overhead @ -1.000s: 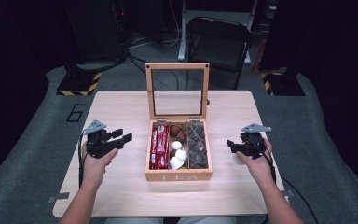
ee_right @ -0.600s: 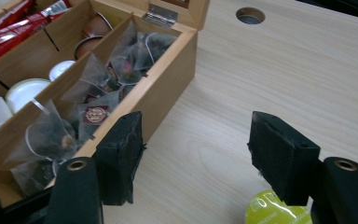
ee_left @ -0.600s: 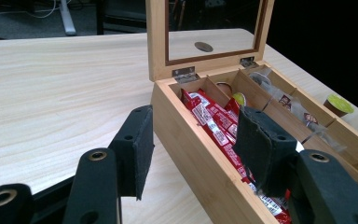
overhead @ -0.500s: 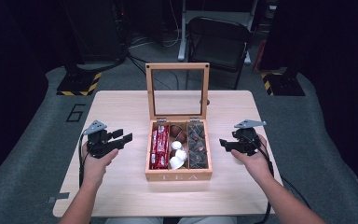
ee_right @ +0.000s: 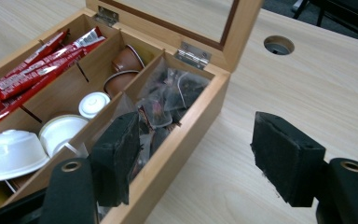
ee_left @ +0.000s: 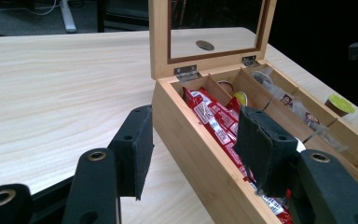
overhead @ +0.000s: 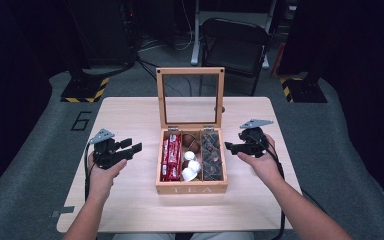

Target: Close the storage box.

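Partly hidden behind the left gripper's [ee_left: 191, 149] open, empty fingers — red packets [ee_left: 216, 122]; right gripper [ee_right: 205, 161] open too.

light wood table [overhead: 130, 117], open tea box [overhead: 191, 188] sitting mid-table with its lid up, round cable hole [ee_right: 278, 45] in the top just behind it

The front wall of the wooden box [overhead: 191, 189] in front of me read "TEA" in pale letters. On the grey floor [overhead: 55, 107] left of the table, a large dark "6" [overhead: 81, 120] was marked. The red packets' [ee_left: 216, 125] print was too small to read.
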Tool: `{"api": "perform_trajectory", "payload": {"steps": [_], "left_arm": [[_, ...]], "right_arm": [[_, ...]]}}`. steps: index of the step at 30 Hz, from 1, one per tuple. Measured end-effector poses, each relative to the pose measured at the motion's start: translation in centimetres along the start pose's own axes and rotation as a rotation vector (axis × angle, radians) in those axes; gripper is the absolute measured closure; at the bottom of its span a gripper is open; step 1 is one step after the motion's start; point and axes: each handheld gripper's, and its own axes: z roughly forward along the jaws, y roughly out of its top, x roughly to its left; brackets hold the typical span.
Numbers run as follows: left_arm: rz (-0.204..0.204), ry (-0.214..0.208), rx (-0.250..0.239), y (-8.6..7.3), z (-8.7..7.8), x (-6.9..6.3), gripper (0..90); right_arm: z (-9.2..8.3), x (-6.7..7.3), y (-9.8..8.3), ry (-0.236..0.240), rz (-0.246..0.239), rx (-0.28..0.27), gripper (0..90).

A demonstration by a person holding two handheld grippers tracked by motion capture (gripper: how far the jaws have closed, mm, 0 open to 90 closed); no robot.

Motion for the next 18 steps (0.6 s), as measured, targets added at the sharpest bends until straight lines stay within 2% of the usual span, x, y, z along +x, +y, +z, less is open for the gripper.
{"api": "perform_trajectory", "payload": {"steps": [9, 18], "left_arm": [[-0.005, 0.005, 0.001, 0.0, 0.1, 0.0, 45.1], [-0.003, 0.003, 0.016, -0.2, 0.2, 0.0, 43.9]], "right_arm": [[1.3, 0.2, 2.1, 0.023, -0.003, -0.024, 31.9], [2.6, 0.1, 3.6, 0.043, 0.027, -0.034, 32.9]]}}
